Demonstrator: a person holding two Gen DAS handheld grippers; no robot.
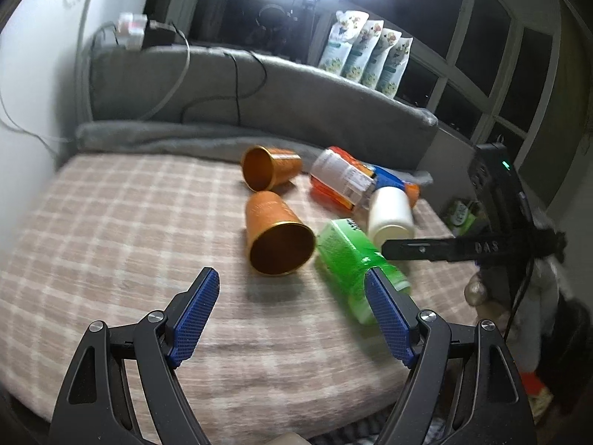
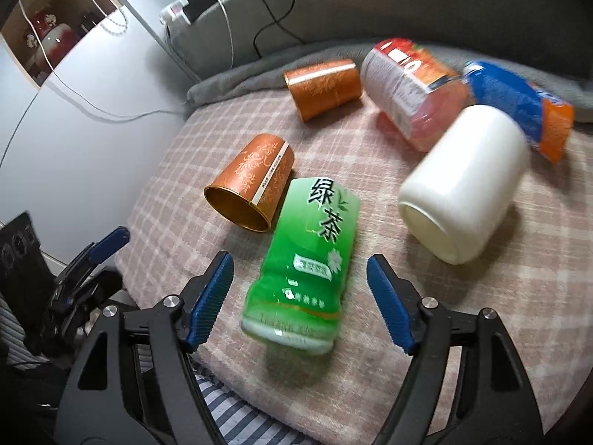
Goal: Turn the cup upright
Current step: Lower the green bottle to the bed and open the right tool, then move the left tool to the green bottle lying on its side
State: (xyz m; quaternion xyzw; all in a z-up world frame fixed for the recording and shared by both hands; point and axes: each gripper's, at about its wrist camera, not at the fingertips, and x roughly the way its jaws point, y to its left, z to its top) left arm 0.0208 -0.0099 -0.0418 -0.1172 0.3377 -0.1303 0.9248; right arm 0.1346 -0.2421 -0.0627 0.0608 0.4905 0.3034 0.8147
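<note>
Two orange patterned cups lie on their sides on a checked blanket. The near cup (image 1: 276, 239) points its mouth toward me; it also shows in the right wrist view (image 2: 252, 189). The far cup (image 1: 268, 172) lies behind it, also seen from the right (image 2: 324, 87). My left gripper (image 1: 292, 289) is open and empty, just short of the near cup. My right gripper (image 2: 300, 278) is open, its jaws either side of a green tea bottle (image 2: 307, 259) lying on its side. One of its fingers (image 1: 418, 249) shows in the left wrist view.
A white jar (image 2: 463, 185), a red-labelled bottle (image 2: 411, 89) and a blue and orange packet (image 2: 519, 104) lie at the right. A grey cushion (image 1: 259, 89) with cables backs the blanket (image 1: 111, 222). Pouches (image 1: 363, 52) stand on the sill. The blanket's front edge is close below.
</note>
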